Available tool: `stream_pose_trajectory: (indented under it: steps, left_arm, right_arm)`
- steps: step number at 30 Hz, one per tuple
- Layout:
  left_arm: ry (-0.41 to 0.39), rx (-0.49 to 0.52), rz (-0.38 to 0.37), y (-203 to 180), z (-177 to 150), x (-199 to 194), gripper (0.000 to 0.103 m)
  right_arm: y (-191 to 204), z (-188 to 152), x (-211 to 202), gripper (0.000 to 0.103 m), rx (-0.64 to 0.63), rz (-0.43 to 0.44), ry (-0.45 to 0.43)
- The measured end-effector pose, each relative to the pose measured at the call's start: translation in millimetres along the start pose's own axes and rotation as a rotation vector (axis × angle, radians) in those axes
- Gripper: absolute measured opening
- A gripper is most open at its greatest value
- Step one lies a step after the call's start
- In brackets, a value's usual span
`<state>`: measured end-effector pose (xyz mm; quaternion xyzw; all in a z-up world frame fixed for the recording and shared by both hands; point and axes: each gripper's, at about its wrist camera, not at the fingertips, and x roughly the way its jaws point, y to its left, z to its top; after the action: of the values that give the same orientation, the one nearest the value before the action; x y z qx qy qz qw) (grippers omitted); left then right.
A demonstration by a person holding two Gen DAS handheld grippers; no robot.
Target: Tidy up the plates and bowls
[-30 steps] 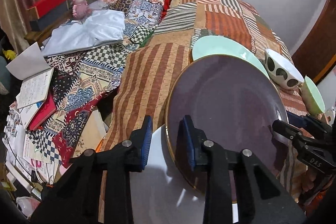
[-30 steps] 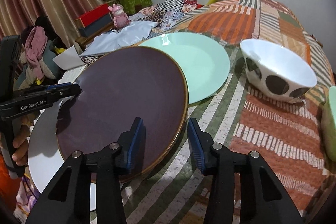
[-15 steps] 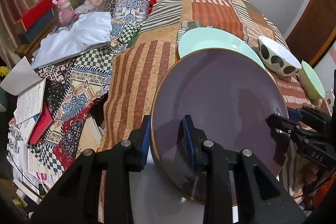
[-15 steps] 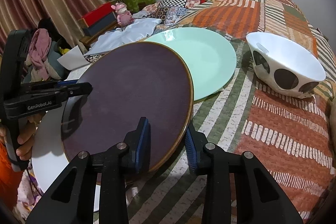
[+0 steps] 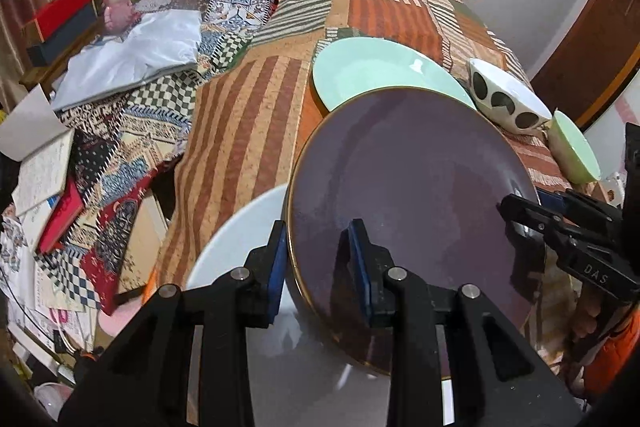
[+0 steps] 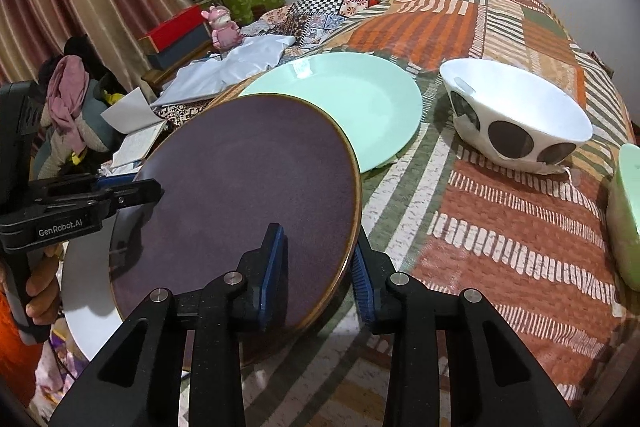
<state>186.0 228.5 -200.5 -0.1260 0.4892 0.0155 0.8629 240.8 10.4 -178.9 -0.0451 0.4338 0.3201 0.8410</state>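
A purple plate (image 5: 412, 211) with a gold rim is held tilted above a white plate (image 5: 236, 247). My left gripper (image 5: 318, 263) is shut on the purple plate's left rim, one pad on top and one beneath. My right gripper (image 6: 318, 271) has the purple plate's (image 6: 248, 195) near right rim between its blue pads, and its jaws are closing on that rim. Each gripper shows in the other's view: the right gripper (image 5: 560, 227) and the left gripper (image 6: 100, 195). A mint plate (image 6: 360, 107) lies just behind on the bedspread.
A white bowl (image 6: 516, 115) with dark spots sits right of the mint plate, and a green bowl (image 6: 624, 211) lies at the far right edge. The white plate (image 6: 80, 291) overhangs the bed's left side. Books, cloth (image 5: 132, 59) and boxes crowd the left.
The right gripper's jaws have narrowed onto the purple plate's rim. In the left wrist view the plate sits further right, and more of the white plate shows beneath it.
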Motion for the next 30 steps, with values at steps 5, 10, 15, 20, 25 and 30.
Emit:
stream_pose_trajectory:
  steps: [5, 10, 15, 20, 25, 30]
  left_arm:
    - [-0.002, 0.002, -0.008, -0.1, -9.1, -1.2, 0.030]
    - [-0.010, -0.022, -0.008, -2.1, -12.2, -3.7, 0.030]
    - [-0.015, -0.038, -0.029, -5.9, -16.6, -10.7, 0.030]
    - [-0.044, -0.015, -0.027, -19.7, -20.4, -22.5, 0.030]
    - [-0.059, -0.018, -0.038, -28.5, -23.2, -33.1, 0.030]
    - [-0.064, -0.007, -0.032, -40.2, -27.3, -38.8, 0.030]
  right_arm:
    - [0.0, -2.1, -1.5, 0.027, -0.013, 0.008, -0.004]
    - [0.9, -3.6, -2.9, 0.027, -0.002, 0.000, -0.005]
    - [-1.6, -6.2, -8.4, 0.027, 0.015, -0.007, -0.008]
    - [-6.2, -11.9, -18.9, 0.027, 0.032, -0.009, -0.025]
    - [-8.9, -16.5, -29.6, 0.027, 0.038, -0.016, -0.040]
    - [-12.8, -23.1, -37.7, 0.027, 0.054, -0.014, -0.048]
